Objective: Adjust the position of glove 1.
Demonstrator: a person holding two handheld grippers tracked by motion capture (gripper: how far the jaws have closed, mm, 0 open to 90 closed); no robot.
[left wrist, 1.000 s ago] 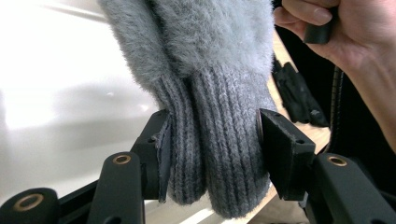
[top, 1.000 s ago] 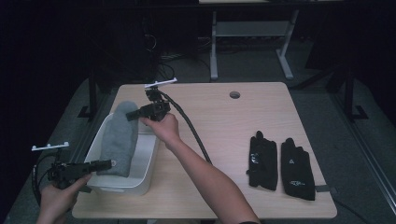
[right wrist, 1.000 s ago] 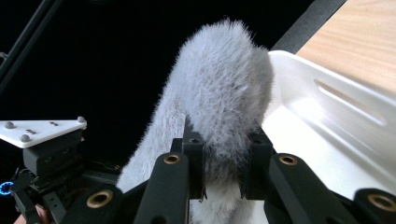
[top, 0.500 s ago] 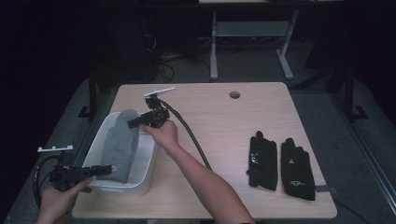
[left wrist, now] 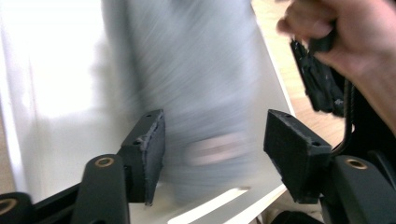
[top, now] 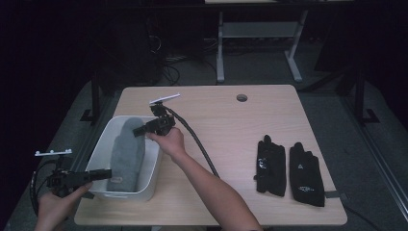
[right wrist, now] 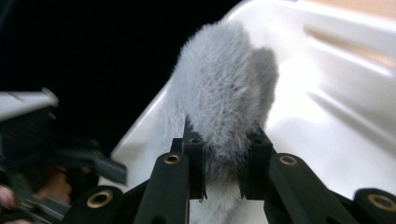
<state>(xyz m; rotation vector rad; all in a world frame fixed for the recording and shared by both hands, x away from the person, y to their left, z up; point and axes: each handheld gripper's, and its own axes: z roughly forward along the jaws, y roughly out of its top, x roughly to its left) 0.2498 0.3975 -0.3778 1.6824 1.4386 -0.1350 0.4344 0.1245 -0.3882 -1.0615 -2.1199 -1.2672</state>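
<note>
Lowering a fuzzy grey cloth [top: 126, 153] into the white bin [top: 150, 179] at the left of the desk [top: 226, 120]

Right tool [top: 140, 130], middle-left of the high view, is clamped on the cloth's upper end, I guess so it can feed it down lengthwise instead of dropping it in a heap. Left tool [top: 107, 173], bottom left, sits at the bin's near end; its jaws have just been opening and stand apart, with the cloth's lower end between the pads [left wrist: 154, 154] but not pinched, so it looks like a let-go. Two black gloves [top: 287, 169] lie well apart at lower right. The left gripper view is badly smeared, so I can't tell if the cloth touches the bin floor.
</note>
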